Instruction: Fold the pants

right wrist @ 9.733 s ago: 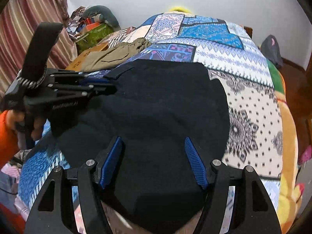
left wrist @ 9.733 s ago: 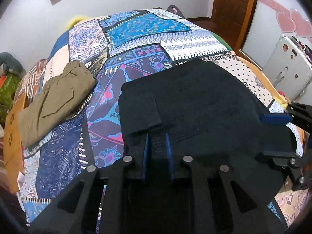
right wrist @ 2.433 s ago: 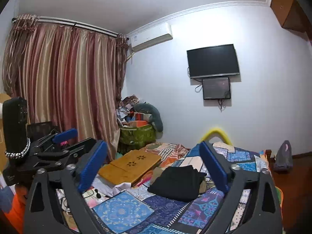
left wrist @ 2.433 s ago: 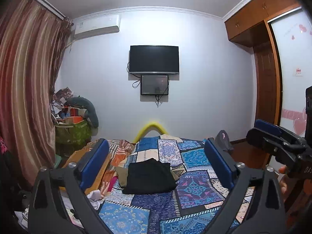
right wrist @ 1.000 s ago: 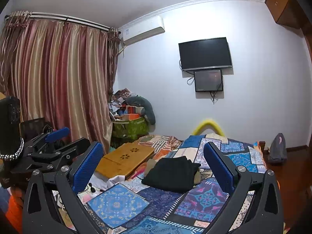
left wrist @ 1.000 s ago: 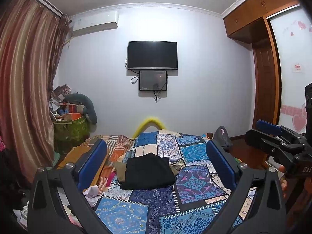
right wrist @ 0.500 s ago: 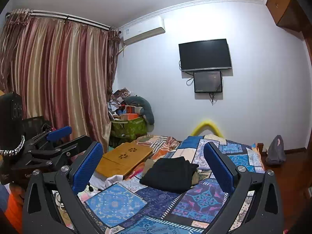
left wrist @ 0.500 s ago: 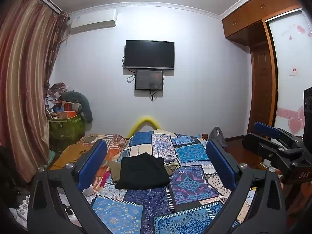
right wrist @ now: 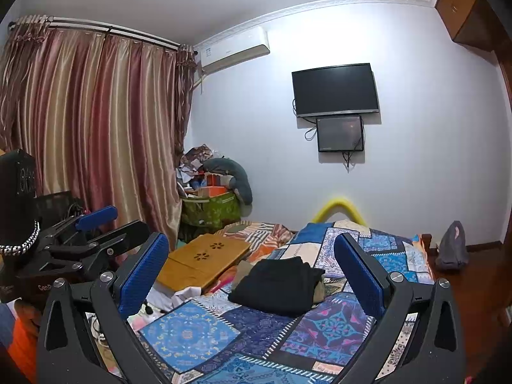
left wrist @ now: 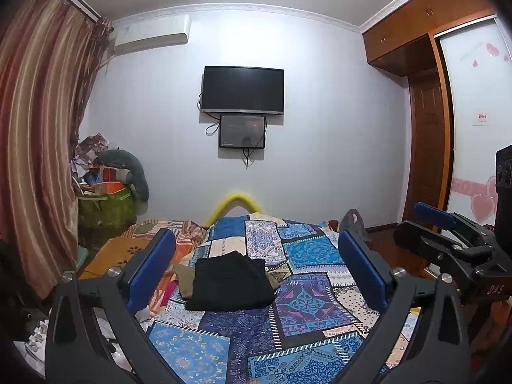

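Note:
Black pants [left wrist: 231, 283] [right wrist: 279, 284] lie folded in a neat stack on top of folded olive pants [left wrist: 183, 276] [right wrist: 318, 289], on the far left part of the patchwork bed cover [left wrist: 304, 300] [right wrist: 326, 323]. My left gripper [left wrist: 256, 265] is open, held well back from the bed with nothing between its blue pads. My right gripper [right wrist: 251, 267] is open too, equally far back and empty. Each gripper shows at the side of the other's view, the right gripper [left wrist: 448, 233] and the left gripper [right wrist: 83, 233].
A wooden lap tray [right wrist: 204, 262] lies left of the bed. A green bin [right wrist: 211, 212] heaped with clutter stands in the corner by the striped curtain [right wrist: 96, 134]. A TV [left wrist: 242, 89] hangs on the far wall. A wardrobe and door [left wrist: 425, 147] are on the right.
Long ago the black pants lay spread under both grippers, the left one shut on them. Now they sit folded on the olive pair and both grippers are open, far back; over the last second the views barely shifted.

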`<control>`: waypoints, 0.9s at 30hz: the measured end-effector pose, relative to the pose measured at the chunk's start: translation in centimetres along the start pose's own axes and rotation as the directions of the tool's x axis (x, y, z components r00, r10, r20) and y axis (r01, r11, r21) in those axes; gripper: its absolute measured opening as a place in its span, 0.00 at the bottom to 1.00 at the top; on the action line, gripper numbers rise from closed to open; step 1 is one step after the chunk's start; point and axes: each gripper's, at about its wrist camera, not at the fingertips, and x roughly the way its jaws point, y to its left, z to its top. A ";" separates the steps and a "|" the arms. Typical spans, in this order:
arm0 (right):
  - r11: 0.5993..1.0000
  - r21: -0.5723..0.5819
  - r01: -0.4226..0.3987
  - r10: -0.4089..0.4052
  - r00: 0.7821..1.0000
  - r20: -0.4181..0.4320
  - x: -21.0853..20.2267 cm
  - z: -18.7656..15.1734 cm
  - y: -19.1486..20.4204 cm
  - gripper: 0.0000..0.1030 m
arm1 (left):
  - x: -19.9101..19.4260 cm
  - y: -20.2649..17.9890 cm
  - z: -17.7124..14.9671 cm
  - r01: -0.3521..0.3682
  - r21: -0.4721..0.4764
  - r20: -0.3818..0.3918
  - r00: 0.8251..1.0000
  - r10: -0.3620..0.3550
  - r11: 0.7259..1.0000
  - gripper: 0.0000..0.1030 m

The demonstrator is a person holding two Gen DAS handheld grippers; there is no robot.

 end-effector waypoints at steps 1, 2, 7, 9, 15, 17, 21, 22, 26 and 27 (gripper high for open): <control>1.000 0.001 0.000 0.000 1.000 0.000 0.0 0.0 0.0 1.00 | 0.0 0.0 0.0 0.001 0.001 -0.002 1.000 -0.001 1.000 1.00; 1.000 0.002 0.001 -0.001 1.000 0.000 0.0 0.0 0.1 1.00 | 0.0 0.0 0.0 0.001 0.003 -0.002 1.000 -0.001 1.000 1.00; 1.000 0.002 0.001 -0.001 1.000 -0.002 0.0 0.1 0.1 1.00 | 0.0 -0.1 0.0 -0.003 0.003 0.003 1.000 0.003 1.000 1.00; 1.000 0.003 0.003 -0.003 1.000 -0.003 0.0 0.1 0.1 1.00 | 0.1 -0.1 0.0 -0.003 0.000 0.004 1.000 0.003 1.000 1.00; 1.000 0.010 0.006 -0.006 1.000 -0.006 0.0 0.2 0.1 1.00 | 0.1 0.0 0.0 -0.001 -0.010 -0.004 1.000 0.001 1.000 1.00; 1.000 0.009 0.007 -0.007 1.000 -0.006 0.0 0.1 0.1 1.00 | 0.1 0.1 0.0 0.005 -0.014 -0.007 1.000 -0.005 1.000 1.00; 1.000 0.013 0.007 -0.007 1.000 -0.011 0.0 0.1 0.1 1.00 | 0.3 0.1 -0.1 0.011 -0.017 -0.016 1.000 -0.012 1.000 1.00; 1.000 0.016 0.005 -0.005 1.000 -0.014 0.0 0.1 0.0 1.00 | 0.4 0.1 -0.1 0.010 -0.018 -0.017 1.000 -0.010 1.000 1.00; 1.000 0.020 0.007 -0.006 1.000 -0.016 0.1 -0.1 0.0 1.00 | 0.5 0.1 -0.1 0.008 -0.023 -0.019 1.000 -0.008 1.000 1.00; 1.000 0.021 0.006 -0.006 1.000 -0.017 0.1 -0.1 0.0 1.00 | 0.5 0.1 -0.1 0.008 -0.025 -0.020 1.000 -0.008 1.000 1.00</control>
